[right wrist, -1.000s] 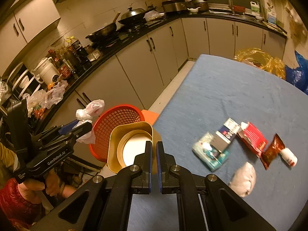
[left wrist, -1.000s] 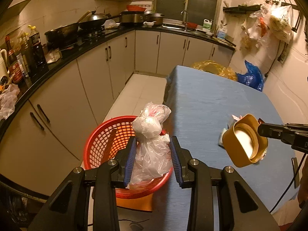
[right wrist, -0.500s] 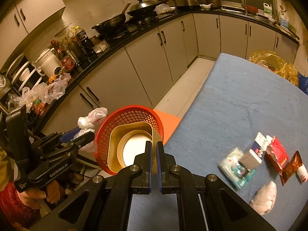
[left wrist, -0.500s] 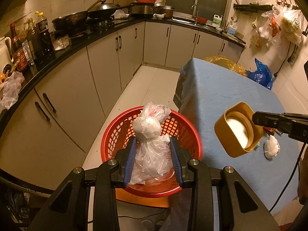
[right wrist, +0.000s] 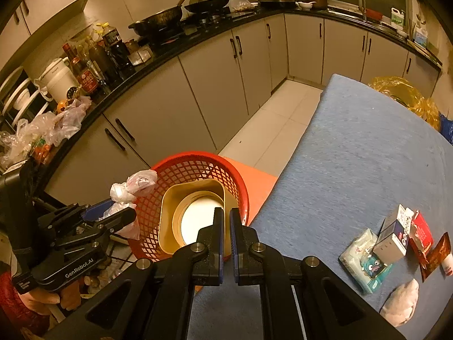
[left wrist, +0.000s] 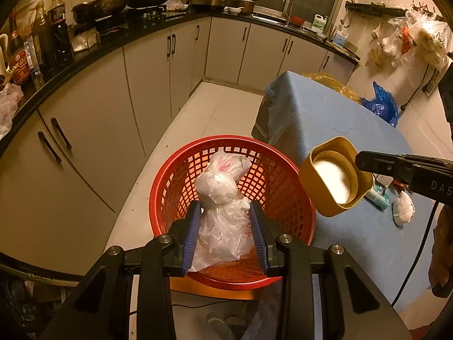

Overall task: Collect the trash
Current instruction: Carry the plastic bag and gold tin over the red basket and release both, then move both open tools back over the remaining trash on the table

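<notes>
**Trainee:** Kitchen cabinets and pale floor tiles fill the background, and both hands are loaded. What am I holding, exactly?

**Coach:** Start at the fingers. The left gripper (left wrist: 225, 235) is clamped on a knotted white plastic bag (left wrist: 223, 206), its blue pads (left wrist: 192, 235) pressing the bag's sides at a narrow-to-middling gap. The right gripper (right wrist: 225, 240) is pinched nearly closed on the thin wall of a gold square-sided container (right wrist: 192, 218) with a white inside.

**Trainee:** And beyond the fingers?

**Coach:** Directly past the left fingertips, and below them, sits the red mesh basket (left wrist: 300, 198), on an orange stool (right wrist: 254, 181) at the table's edge. Seen from the right wrist, the container also hangs over the basket's mouth, on its table side.

**Trainee:** So I let go?

**Coach:** I judge so, but do it tidily. Release the bag first, since it looks centred over the basket. The container seems nearer the rim, so carry it a little further in before opening, or it may clip the edge and tumble to the floor.

**Trainee:** What's left afterwards?

**Coach:** To the right of the right fingers, on the blue tablecloth (right wrist: 354, 155), lie a tissue pack (right wrist: 365, 257), a small carton (right wrist: 393, 235), red wrappers (right wrist: 421, 232) and a crumpled white wad (right wrist: 402, 306).
</notes>
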{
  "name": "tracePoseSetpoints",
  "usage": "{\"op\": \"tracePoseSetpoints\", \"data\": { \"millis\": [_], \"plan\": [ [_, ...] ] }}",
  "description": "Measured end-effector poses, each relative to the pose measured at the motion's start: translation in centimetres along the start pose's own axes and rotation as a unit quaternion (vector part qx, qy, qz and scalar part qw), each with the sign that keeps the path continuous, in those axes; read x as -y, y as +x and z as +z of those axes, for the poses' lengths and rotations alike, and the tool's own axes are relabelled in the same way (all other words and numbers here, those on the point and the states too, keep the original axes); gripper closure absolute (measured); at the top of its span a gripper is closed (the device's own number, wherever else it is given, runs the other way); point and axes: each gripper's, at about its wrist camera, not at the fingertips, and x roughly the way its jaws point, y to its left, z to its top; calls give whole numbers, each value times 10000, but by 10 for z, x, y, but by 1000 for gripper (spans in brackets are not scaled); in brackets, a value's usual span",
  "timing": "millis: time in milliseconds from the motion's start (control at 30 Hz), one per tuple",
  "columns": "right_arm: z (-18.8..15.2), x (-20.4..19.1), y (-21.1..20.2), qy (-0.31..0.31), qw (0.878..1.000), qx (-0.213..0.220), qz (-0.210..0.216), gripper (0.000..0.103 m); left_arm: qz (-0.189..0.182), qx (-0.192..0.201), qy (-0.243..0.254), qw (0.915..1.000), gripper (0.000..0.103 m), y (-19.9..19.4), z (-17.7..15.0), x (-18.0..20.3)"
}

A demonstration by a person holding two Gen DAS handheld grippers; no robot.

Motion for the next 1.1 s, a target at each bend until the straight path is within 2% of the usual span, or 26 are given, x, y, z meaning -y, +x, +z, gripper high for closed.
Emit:
{"op": "tracePoseSetpoints", "data": {
  "millis": [467,600,700,900,1100],
  "plan": [
    [4,-7,18,-74,9997,-99,-201,98,-179,2,178,9997,69,13,6,2],
    [7,-10,22,-92,9997,-91,-192,97,-167,46,196,9997,61,14,7,3],
    [10,-9,20,-60,9998,-25,-162,92,-173,68,131,9997,54,13,7,0],
    [12,-2,5,149,9998,110,-93,91,-127,177,113,9997,54,0,7,-3],
    [-2,4,-17,332,9993,192,-30,76,-98,351,162,9992,52,-16,6,7]
  ]
}}
